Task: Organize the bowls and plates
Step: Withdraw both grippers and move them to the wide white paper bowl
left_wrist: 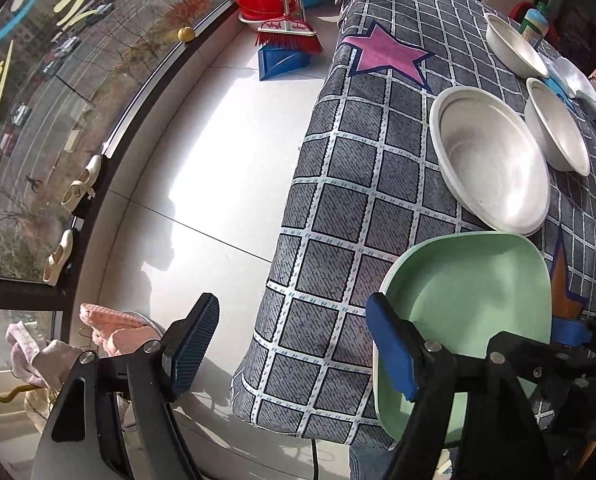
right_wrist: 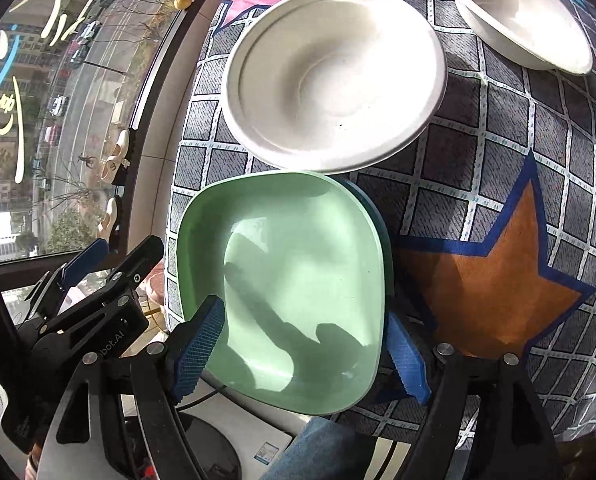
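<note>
Hanging past the near-left edge of the table, the left gripper (left_wrist: 291, 354) stands with its jaws wide apart and nothing between them: its left finger (left_wrist: 191, 346) is over bare floor tile (left_wrist: 201, 152), its right finger (left_wrist: 392, 354) just at the rim of the green plate (left_wrist: 470, 312). Whether that finger touches the rim cannot be told. To the left of the table the floor runs open as far as the window sill (left_wrist: 109, 148), with a red broom (left_wrist: 293, 34) and blue dustpan (left_wrist: 281, 60) at the far end.

The checked tablecloth (left_wrist: 338, 208) drops over the table edge beside the gripper. The green plate sits at the near edge, its front lip overhanging the cloth (in the right wrist view a darker rim shows beneath its right side, perhaps a second plate). The right gripper (right_wrist: 302, 354) straddles the green plate (right_wrist: 293, 276), jaws spread on either side of its near corner, not clenched; contact cannot be told.

Just beyond, a large white bowl (right_wrist: 334, 76) nearly touches the plate's far edge. Right of it stands a smaller white bowl (right_wrist: 518, 12), a strip of cloth between them. The left wrist view shows a third white bowl (left_wrist: 514, 42) farther back. Right of the plate, the cloth with the orange star (right_wrist: 494, 280) lies bare.
</note>
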{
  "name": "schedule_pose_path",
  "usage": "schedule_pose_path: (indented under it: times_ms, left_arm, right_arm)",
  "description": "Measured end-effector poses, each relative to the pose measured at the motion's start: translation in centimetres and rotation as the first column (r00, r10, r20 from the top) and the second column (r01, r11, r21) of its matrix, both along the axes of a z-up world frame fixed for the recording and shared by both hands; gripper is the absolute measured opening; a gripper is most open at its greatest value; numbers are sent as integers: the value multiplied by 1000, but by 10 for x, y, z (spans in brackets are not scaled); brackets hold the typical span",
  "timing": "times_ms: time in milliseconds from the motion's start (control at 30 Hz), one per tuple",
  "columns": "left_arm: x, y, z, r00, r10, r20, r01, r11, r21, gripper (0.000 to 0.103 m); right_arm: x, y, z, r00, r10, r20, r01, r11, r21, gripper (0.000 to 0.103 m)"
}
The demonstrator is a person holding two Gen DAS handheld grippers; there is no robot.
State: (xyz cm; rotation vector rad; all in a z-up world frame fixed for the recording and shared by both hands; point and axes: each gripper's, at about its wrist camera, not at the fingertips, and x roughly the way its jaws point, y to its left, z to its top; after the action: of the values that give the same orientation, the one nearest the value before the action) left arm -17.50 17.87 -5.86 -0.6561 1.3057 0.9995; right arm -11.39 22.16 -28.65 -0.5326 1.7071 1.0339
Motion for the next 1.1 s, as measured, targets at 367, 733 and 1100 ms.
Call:
schedule_pose_path:
  times_ms: [367, 733, 1100]
  left_arm:
    - [17, -15, 4, 1000, -14, 7, 14, 1000, -10, 79]
    - [38, -31, -4, 998, -55, 17, 56, 997, -48, 79]
    - [39, -20, 9, 998, -53, 22, 54, 998, -24, 79]
  right_arm:
    - [28, -27, 30, 992, -49, 112, 37, 993, 110, 80]
    - [44, -48, -2, 931, 42, 362, 1, 993, -119, 80]
    - [22, -44, -19, 954, 86, 287, -49, 990, -134, 80]
